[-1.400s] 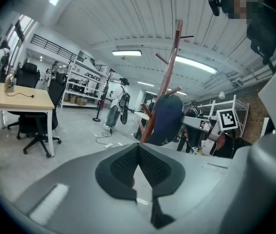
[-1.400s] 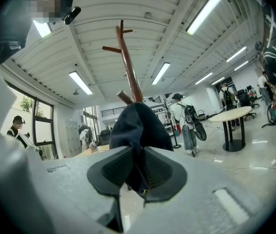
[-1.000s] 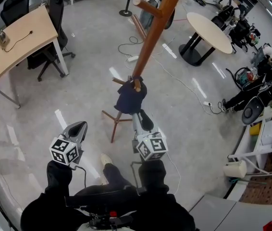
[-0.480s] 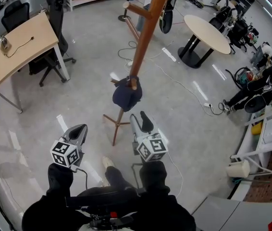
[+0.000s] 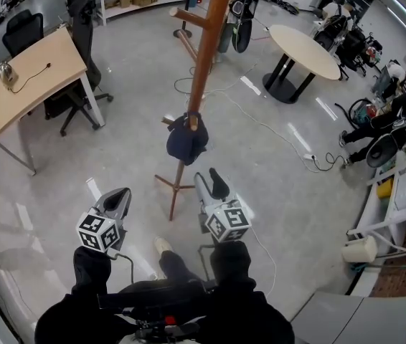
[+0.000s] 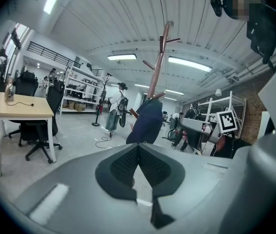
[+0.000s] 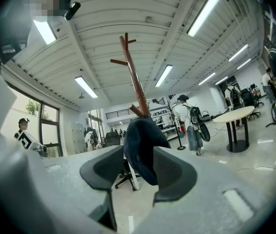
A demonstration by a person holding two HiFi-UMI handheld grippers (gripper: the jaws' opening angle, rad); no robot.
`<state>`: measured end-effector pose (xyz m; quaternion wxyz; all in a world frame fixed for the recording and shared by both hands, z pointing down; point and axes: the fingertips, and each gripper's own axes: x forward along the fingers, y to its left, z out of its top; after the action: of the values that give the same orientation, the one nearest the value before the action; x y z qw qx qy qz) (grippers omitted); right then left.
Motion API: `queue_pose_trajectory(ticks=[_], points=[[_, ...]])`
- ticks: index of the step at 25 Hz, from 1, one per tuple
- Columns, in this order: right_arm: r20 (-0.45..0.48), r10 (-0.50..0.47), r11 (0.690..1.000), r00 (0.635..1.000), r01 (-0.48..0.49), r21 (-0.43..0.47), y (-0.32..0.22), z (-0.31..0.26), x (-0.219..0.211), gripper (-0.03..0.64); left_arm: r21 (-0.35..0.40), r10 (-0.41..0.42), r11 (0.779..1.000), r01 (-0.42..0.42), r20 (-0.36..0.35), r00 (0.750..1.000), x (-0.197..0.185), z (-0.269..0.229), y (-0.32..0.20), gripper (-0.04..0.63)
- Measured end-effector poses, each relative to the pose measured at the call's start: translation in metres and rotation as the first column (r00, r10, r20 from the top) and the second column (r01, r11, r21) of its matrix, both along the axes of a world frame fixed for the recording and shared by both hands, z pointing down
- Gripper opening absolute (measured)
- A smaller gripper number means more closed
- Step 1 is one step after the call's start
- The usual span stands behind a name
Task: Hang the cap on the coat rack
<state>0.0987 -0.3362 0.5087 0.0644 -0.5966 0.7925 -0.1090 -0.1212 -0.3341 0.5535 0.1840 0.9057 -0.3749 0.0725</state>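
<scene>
a dark blue cap is hanging from a low peg of the wooden coat rack, drooping against the pole above the rack's splayed feet. the right gripper is hovering just short of the coat rack on the person's side, apart from the cap. its jaws have just been opening and are standing wide with nothing between them. in the right gripper view the cap is showing beyond the gap, on its peg. the left gripper is waiting to the left of the coat rack's base, well apart from the cap. its jaws are closed together, the pads meeting at the tips and gripping nothing. in the left gripper view the cap is hanging beyond those closed jaws, against the pole. a light wooden worktop is standing well to the left of the coat rack, and a round white table is sitting to its right on the pale floor.
</scene>
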Motion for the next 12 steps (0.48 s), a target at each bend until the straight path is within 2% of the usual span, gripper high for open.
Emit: queue_pose_trajectory(ticks=[12], points=[[-0.014,-0.006,1.0,1.0,0.006,-0.007,0.02,-0.003,0.002,0.132,0.03,0.003,1.0,-0.003,0.006,1.0,0.003,-0.014,0.016,0.003]])
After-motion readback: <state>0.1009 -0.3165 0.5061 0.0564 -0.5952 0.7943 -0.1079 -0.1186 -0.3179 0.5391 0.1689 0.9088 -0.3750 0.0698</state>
